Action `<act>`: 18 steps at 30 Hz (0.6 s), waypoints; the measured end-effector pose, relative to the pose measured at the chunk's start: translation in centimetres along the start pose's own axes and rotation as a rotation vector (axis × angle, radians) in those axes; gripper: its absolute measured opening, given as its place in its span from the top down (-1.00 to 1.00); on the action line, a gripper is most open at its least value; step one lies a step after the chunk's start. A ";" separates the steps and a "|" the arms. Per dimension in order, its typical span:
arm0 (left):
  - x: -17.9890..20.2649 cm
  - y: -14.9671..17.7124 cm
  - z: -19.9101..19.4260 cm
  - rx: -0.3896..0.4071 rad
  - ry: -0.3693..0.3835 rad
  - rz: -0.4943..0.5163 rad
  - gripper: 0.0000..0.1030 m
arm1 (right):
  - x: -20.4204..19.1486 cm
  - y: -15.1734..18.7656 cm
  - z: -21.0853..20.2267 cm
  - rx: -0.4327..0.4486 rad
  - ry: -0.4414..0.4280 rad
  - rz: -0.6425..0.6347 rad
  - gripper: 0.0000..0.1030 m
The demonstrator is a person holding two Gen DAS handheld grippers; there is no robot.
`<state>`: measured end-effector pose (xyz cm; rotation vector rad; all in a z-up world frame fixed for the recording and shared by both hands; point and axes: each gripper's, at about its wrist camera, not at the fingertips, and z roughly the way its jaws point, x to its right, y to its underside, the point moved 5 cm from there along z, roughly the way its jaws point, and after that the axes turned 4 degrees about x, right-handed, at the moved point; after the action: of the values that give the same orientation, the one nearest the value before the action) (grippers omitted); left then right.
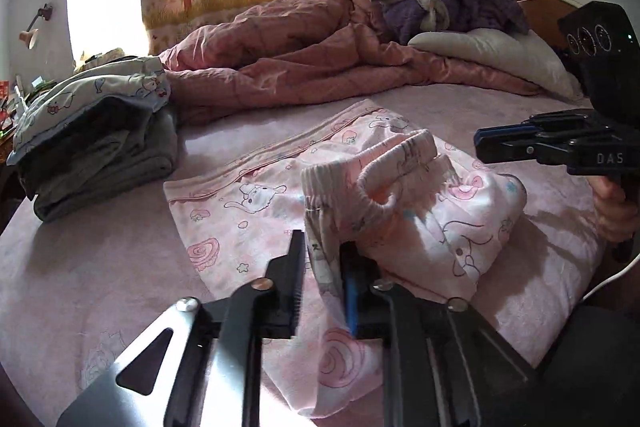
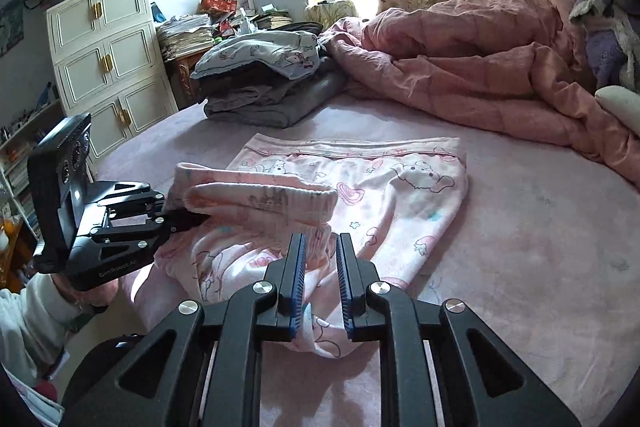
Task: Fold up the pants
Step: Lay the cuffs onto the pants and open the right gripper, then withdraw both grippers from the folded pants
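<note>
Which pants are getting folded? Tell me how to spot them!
Find the big bed with the rumpled pink quilt. In front of the quilt, mid-bed, lie the pants: pale pink with cartoon animals and a stretchy waistband, unlike the grey clothes pile beside them.

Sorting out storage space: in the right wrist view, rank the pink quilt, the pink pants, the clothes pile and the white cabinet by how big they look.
1. Quilt
2. Pants
3. Cabinet and clothes pile: alike, and the cabinet stands farther off, so unranked.
</note>
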<state>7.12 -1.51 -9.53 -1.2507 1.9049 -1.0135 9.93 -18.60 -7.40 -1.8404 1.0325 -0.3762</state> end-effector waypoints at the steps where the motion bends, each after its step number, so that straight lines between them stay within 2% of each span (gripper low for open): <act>1: -0.3 -0.2 -0.1 0.002 -0.019 -0.009 0.20 | 0.2 0.1 -0.2 0.007 -0.010 0.018 0.67; 4: -1.5 -0.2 -1.0 0.023 -0.035 -0.051 0.14 | 0.7 0.4 -0.6 -0.002 -0.070 0.076 0.66; 6: -2.2 0.3 -2.2 0.032 -0.042 -0.079 0.13 | 0.9 0.8 -0.8 -0.013 -0.074 0.090 0.66; 11: -2.1 2.5 -4.4 0.002 0.034 -0.118 0.10 | 0.2 2.4 -2.3 -0.012 -0.087 0.053 0.63; 13: -1.6 3.3 -4.4 -0.019 0.029 -0.100 0.11 | -0.4 2.9 -2.9 0.000 -0.089 0.027 0.35; 14: -1.4 3.7 -4.3 -0.023 0.023 -0.090 0.18 | -0.5 3.0 -3.1 0.005 -0.084 0.014 0.30; 15: -1.2 4.0 -4.2 -0.028 0.025 -0.084 0.47 | -0.7 3.3 -3.2 0.010 -0.062 -0.001 0.30; 16: -1.0 4.3 -3.9 -0.041 0.040 -0.086 0.68 | -0.8 3.4 -3.1 0.009 -0.031 -0.017 0.30; 18: -0.9 4.5 -3.5 -0.049 0.055 -0.100 0.68 | -0.9 3.8 -2.8 -0.005 -0.011 -0.036 0.37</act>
<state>2.58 1.29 -11.55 -1.3715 1.9355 -1.0680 5.75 -20.22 -9.09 -1.8661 0.9950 -0.3849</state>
